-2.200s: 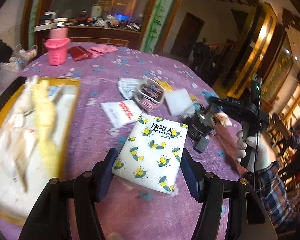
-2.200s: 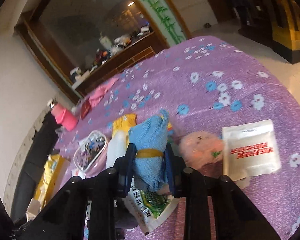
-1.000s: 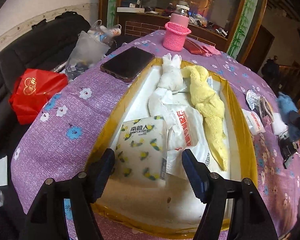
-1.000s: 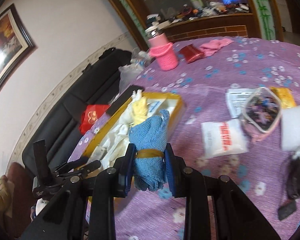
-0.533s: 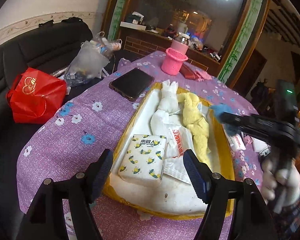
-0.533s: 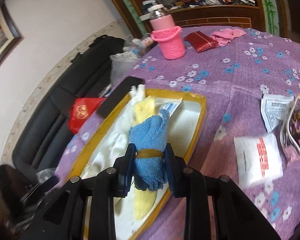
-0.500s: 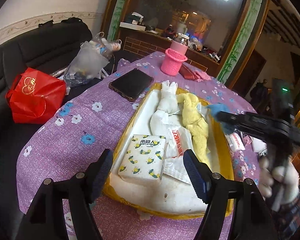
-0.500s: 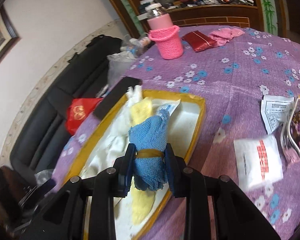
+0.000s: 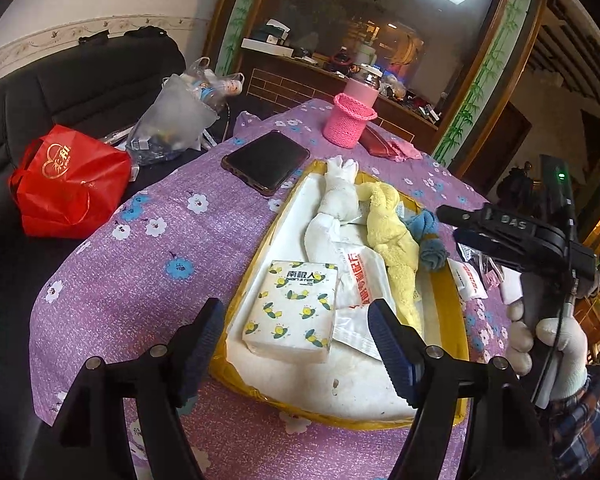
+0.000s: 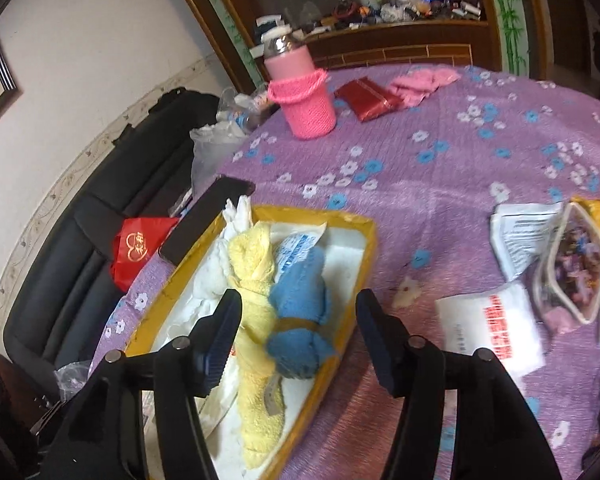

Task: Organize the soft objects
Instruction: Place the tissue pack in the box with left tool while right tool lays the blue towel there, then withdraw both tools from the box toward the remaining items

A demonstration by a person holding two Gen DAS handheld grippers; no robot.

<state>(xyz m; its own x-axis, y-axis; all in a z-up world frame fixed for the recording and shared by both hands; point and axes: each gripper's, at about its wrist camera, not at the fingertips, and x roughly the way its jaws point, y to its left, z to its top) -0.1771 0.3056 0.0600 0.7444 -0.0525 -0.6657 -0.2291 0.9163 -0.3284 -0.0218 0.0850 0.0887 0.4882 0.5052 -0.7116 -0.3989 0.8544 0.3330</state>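
Observation:
A yellow-rimmed tray (image 9: 444,292) (image 10: 370,240) lies on the purple flowered cloth. In it lie a white rolled towel (image 9: 338,200), a yellow towel (image 9: 392,240) (image 10: 252,264), a tissue pack (image 9: 294,308) and a blue rolled towel (image 9: 428,238) (image 10: 300,312) bound with a band. My right gripper (image 10: 296,328) hangs over the blue towel, its jaws opening and clear of it. My left gripper (image 9: 296,332) stands open above the tissue pack, touching nothing. The right gripper's body (image 9: 516,236) and a gloved hand (image 9: 548,344) show at the right of the left wrist view.
A black phone (image 9: 266,160) lies left of the tray, a pink knitted bottle holder (image 10: 304,104) and a red pouch (image 10: 368,98) behind it. White sachets (image 10: 492,332) and a clear pouch (image 10: 572,264) lie to the right. A red bag (image 9: 66,184) sits on the dark sofa.
My right gripper carried the blue towel over the tray, then its jaws parted and the towel dropped beside the yellow one. The left gripper drew back and up from the tissue pack.

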